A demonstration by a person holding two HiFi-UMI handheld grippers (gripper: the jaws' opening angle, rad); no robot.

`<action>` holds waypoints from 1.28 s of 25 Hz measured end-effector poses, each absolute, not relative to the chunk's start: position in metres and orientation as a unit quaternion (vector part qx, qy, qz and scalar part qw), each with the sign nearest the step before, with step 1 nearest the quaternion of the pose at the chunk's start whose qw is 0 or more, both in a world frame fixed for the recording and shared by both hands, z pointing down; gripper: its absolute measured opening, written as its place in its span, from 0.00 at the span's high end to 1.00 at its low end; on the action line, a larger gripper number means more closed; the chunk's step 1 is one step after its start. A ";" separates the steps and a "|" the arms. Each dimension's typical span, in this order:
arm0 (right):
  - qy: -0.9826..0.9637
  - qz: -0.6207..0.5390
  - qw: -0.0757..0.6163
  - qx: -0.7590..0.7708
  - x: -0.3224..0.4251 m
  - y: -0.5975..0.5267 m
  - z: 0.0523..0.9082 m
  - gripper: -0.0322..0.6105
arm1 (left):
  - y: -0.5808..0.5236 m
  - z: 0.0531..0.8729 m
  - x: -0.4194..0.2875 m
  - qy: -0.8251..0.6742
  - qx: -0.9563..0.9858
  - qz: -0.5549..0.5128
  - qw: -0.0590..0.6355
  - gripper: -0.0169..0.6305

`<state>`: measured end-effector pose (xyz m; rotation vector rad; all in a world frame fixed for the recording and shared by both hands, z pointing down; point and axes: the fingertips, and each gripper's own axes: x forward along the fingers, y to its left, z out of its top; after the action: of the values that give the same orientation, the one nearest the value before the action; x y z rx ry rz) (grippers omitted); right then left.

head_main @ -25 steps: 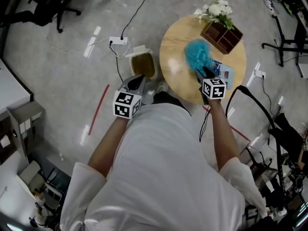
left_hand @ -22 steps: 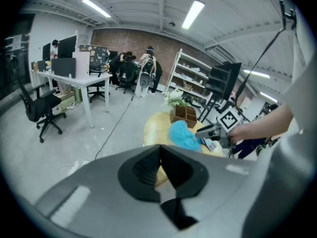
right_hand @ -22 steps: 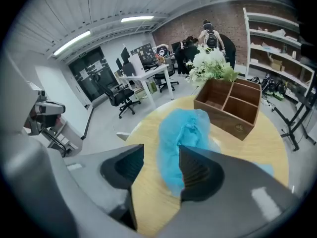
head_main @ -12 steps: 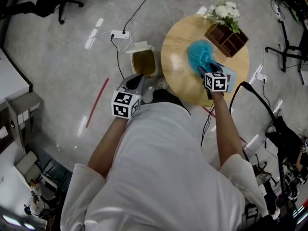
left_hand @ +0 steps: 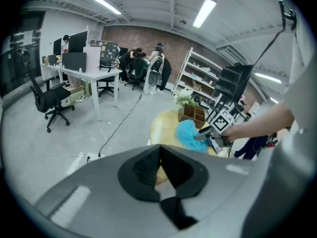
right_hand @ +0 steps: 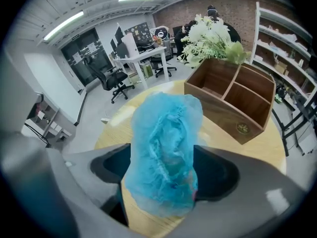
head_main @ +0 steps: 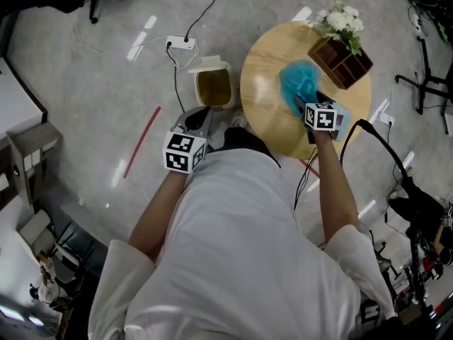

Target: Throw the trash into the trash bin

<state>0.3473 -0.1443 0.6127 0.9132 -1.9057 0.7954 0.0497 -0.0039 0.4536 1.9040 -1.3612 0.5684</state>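
Observation:
A crumpled blue hair cap (head_main: 301, 83) lies on the round wooden table (head_main: 265, 112). My right gripper (head_main: 306, 108) points steeply down at it. Its jaws have just been opening and now stand wide on either side of the cap (right_hand: 166, 152), which fills the gap between them. The trash bin (head_main: 214, 87), tan inside with its white lid tipped back, stands on the floor left of the table. My left gripper (head_main: 200, 119) hovers just in front of the bin. In the left gripper view its pads (left_hand: 148, 163) meet with nothing between them.
A wooden compartment box (head_main: 343, 59) with white flowers (head_main: 340, 21) stands at the table's far right. A blue-and-white packet (head_main: 340, 122) lies under my right hand. A power strip (head_main: 180, 45) and its cables lie on the floor beyond the bin; a red line (head_main: 141, 142) marks the floor at left.
My right gripper has moved forward over the table and down onto the blue cap. The left gripper has stayed by the bin.

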 end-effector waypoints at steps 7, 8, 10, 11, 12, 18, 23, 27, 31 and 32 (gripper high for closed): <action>-0.747 0.313 0.470 0.350 0.345 -0.146 0.630 0.29 | 0.000 0.458 0.048 -0.533 0.731 0.220 0.364 0.97; -0.744 0.313 0.476 0.349 0.345 -0.146 0.633 0.29 | 0.001 0.458 0.048 -0.535 0.730 0.220 0.366 0.97; -0.741 0.314 0.483 0.346 0.344 -0.145 0.638 0.29 | 0.002 0.460 0.047 -0.537 0.727 0.220 0.367 0.97; -0.740 0.314 0.486 0.343 0.342 -0.145 0.640 0.29 | 0.003 0.460 0.046 -0.538 0.726 0.220 0.368 0.97; -0.739 0.314 0.489 0.341 0.340 -0.144 0.641 0.29 | 0.004 0.461 0.044 -0.539 0.725 0.220 0.368 0.97; -0.726 0.309 0.517 0.331 0.335 -0.139 0.655 0.29 | 0.004 0.463 0.039 -0.545 0.719 0.219 0.371 0.97; -0.715 0.297 0.529 0.347 0.339 -0.140 0.658 0.49 | 0.007 0.464 0.035 -0.548 0.715 0.219 0.375 0.97; -0.715 0.284 0.530 0.357 0.341 -0.142 0.654 0.74 | 0.010 0.464 0.031 -0.549 0.714 0.216 0.376 0.97; -0.723 0.279 0.519 0.361 0.335 -0.146 0.641 0.83 | 0.011 0.463 0.028 -0.552 0.714 0.212 0.375 0.97; -0.725 0.279 0.515 0.362 0.333 -0.147 0.637 0.85 | 0.010 0.462 0.027 -0.552 0.715 0.212 0.374 0.97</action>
<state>0.3329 -0.1469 0.6369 0.8695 -1.7426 0.6698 0.0275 0.0105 0.4621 1.8299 -1.4134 0.5417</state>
